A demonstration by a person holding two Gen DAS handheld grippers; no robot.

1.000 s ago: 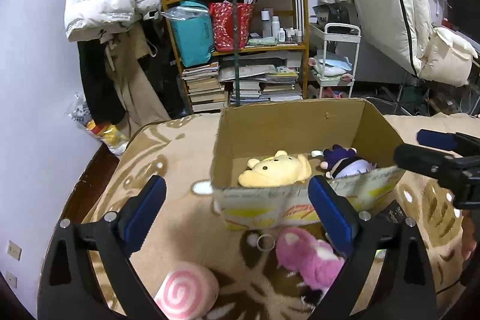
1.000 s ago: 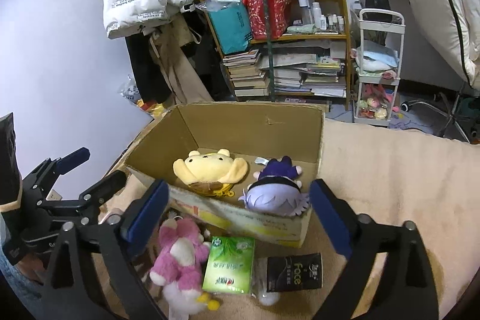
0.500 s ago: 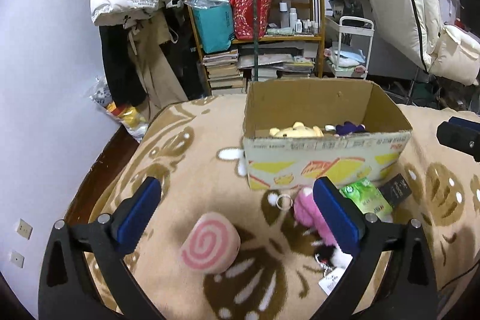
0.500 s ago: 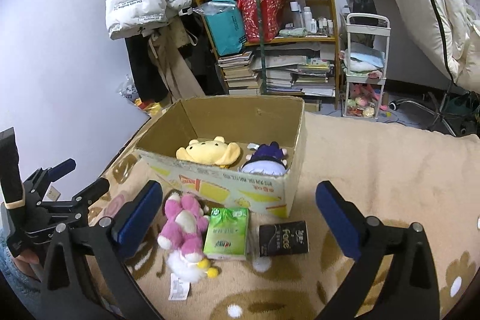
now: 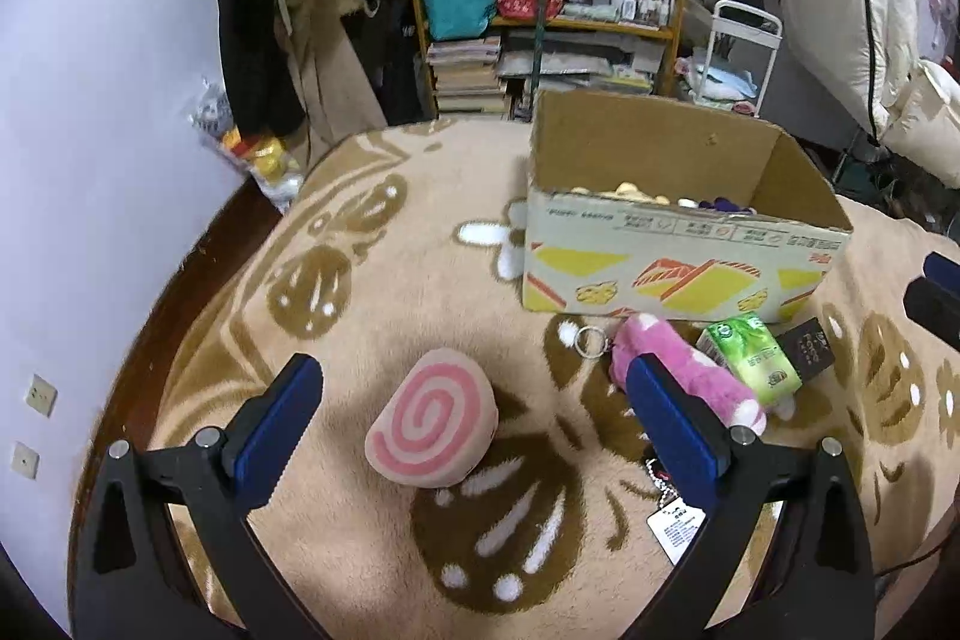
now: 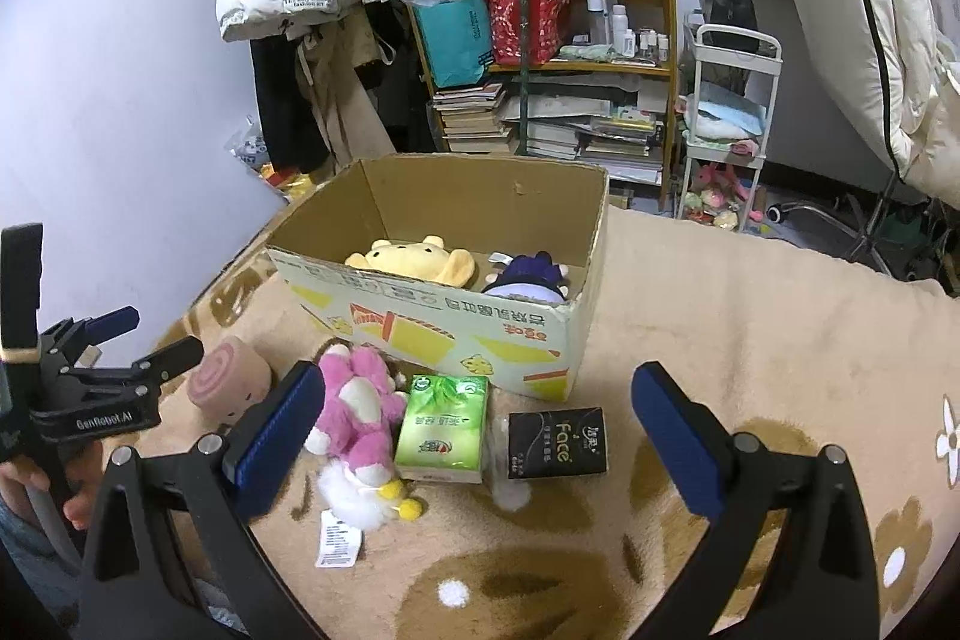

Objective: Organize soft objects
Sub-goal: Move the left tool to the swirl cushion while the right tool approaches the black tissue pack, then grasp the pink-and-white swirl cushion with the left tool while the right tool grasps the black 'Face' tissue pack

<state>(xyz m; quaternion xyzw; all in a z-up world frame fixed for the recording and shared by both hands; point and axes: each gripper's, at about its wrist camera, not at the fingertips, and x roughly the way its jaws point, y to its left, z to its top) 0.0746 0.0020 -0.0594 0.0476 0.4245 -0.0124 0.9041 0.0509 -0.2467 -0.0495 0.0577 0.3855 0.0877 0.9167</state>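
Both grippers are pulling back and away from the cardboard box [image 6: 456, 280], which a second ago was filling the near field of both views and is now sitting farther off; the left gripper [image 5: 474, 424] is swinging out toward the box's left front, so that the pink swirl cushion [image 5: 432, 427] is now lying squarely between its jaws, which are spread wide and gripping nothing, not yet touching it; the right gripper [image 6: 480, 436] is hanging with its jaws equally spread and empty, in front of the box, over the green tissue pack [image 6: 444, 427] and the black tissue pack [image 6: 555, 443]; the yellow bear plush [image 6: 414, 259] and the purple plush [image 6: 531, 274] are lying inside the box, side by side, so that part of the sorting looks done; the pink plush [image 6: 360, 400] is still lying on the patterned blanket [image 6: 750, 340] just in front of the box, touching the green pack, its paper tag [image 6: 339, 538] trailing toward the camera; the retreat looks like a switch to the next pick, most likely the swirl cushion for the left gripper, with the pink plush and both packs remaining outside.
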